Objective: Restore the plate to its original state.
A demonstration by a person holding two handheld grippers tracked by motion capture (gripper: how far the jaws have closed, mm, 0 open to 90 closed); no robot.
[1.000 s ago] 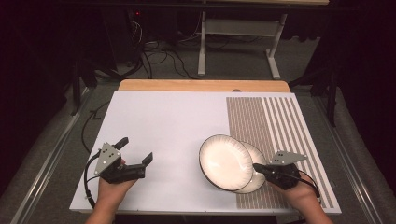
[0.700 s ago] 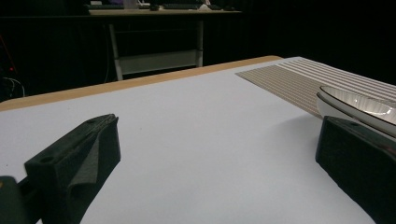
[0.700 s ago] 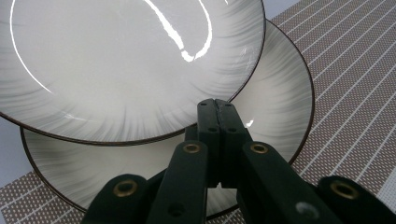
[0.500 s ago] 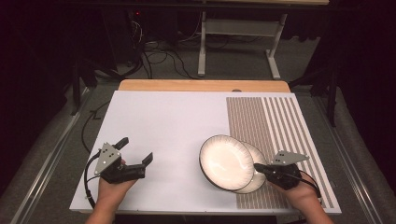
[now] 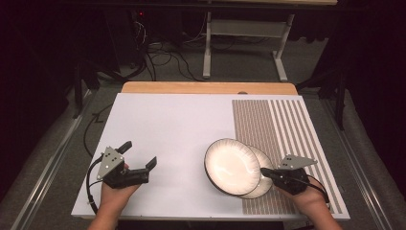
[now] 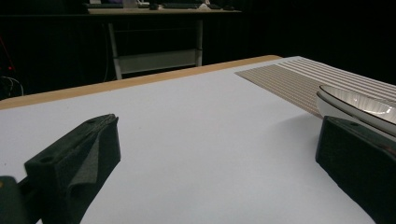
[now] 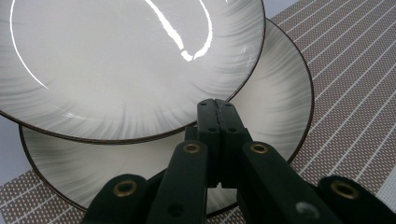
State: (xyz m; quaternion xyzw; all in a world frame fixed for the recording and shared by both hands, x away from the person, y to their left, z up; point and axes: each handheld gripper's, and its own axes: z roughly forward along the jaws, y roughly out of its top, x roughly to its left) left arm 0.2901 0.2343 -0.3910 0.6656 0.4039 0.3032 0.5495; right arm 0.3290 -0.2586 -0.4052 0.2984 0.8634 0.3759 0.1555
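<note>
The right claw (image 5: 266, 173) was clamped on the rim of the upper plate (image 5: 232, 166), tilted above the lower plate (image 5: 261, 184) on the striped mat (image 5: 287, 124) at the surface's (image 5: 167, 124) right. That thin edge grip could slip, dropping it. The left claw (image 5: 139, 158) stood apart, empty. No writing was readable

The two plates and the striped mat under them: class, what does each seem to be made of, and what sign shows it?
Upper plate and lower plate: likely glazed ceramic, given the bright glare, grey brushed streaks and dark rim line. Striped mat: apparently woven vinyl or fabric, matte, with a visible fine weave.
</note>
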